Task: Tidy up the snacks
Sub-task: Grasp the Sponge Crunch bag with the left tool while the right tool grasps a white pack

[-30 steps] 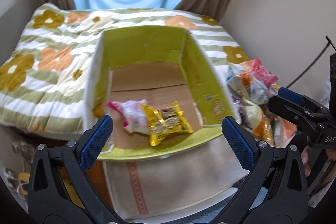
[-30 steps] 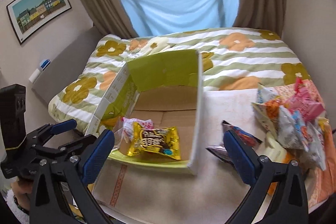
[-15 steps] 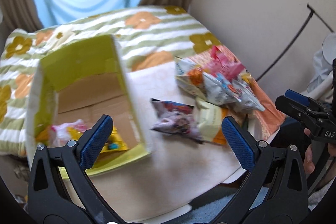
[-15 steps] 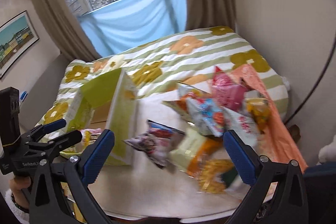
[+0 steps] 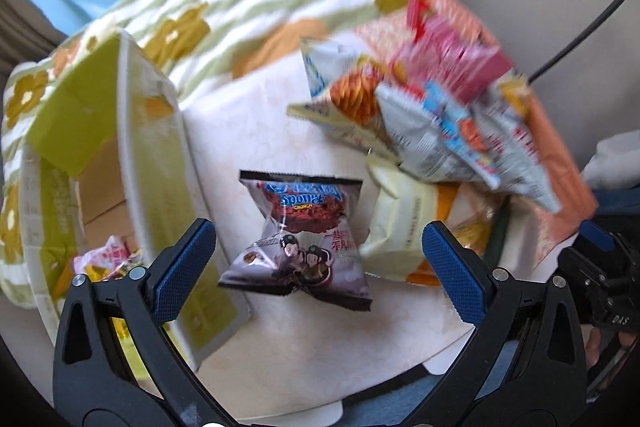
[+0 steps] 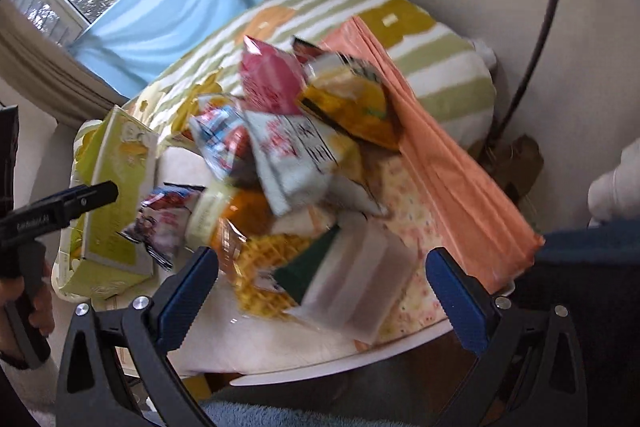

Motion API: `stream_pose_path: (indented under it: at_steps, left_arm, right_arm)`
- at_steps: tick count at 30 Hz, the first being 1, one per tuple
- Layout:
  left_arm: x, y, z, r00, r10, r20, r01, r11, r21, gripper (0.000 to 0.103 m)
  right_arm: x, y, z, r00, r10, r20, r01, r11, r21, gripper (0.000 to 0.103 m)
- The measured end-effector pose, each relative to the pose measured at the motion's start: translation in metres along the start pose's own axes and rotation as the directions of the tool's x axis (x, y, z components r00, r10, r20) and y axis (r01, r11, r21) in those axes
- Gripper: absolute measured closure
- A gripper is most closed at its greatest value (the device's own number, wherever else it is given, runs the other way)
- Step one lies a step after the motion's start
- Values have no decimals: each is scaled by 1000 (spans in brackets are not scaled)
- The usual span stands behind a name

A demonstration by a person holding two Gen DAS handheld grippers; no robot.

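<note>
While both grippers gape empty, barely begun: few packets in box (image 5: 152,155), pile (image 6: 304,155) left outside.

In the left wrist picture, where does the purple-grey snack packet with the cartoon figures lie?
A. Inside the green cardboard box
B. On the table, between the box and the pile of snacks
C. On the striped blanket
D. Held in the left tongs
B: the purple-grey packet lies flat on the pale table, with the green box on one side and the snack pile on the other; the open left tongs are not touching it.
</note>
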State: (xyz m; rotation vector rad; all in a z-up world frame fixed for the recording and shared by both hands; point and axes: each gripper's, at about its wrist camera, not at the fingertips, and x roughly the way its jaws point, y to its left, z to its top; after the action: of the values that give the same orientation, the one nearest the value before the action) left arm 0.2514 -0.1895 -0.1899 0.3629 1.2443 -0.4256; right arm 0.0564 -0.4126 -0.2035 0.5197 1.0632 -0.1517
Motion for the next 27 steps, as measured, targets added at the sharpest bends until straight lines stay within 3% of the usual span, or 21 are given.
stream_pose_path:
  at_steps: [9, 14, 20, 23, 27]
  left_arm:
    - [58, -13, 16, 986, 29, -161, -13, 995, 99, 12]
    - [80, -11, 14, 975, 32, -220, -11, 995, 97, 16]
    - [94, -10, 14, 967, 28, -252, -5, 996, 94, 19]
    - [98, -8, 16, 965, 40, -258, -18, 996, 88, 32]
    - [103, -4, 15, 964, 41, -264, -19, 996, 86, 35]
  right_arm:
    - [36, -27, -16, 997, -24, -69, 36, 986, 164, 0]
    - [50, -34, -18, 994, -41, -104, 62, 976, 208, 7]
    - [66, -41, -20, 990, -19, -143, 55, 966, 253, 17]
    - [71, -40, -18, 988, -24, -153, 60, 969, 241, 21]
    - [73, -38, -16, 985, -30, -169, 67, 973, 220, 27]
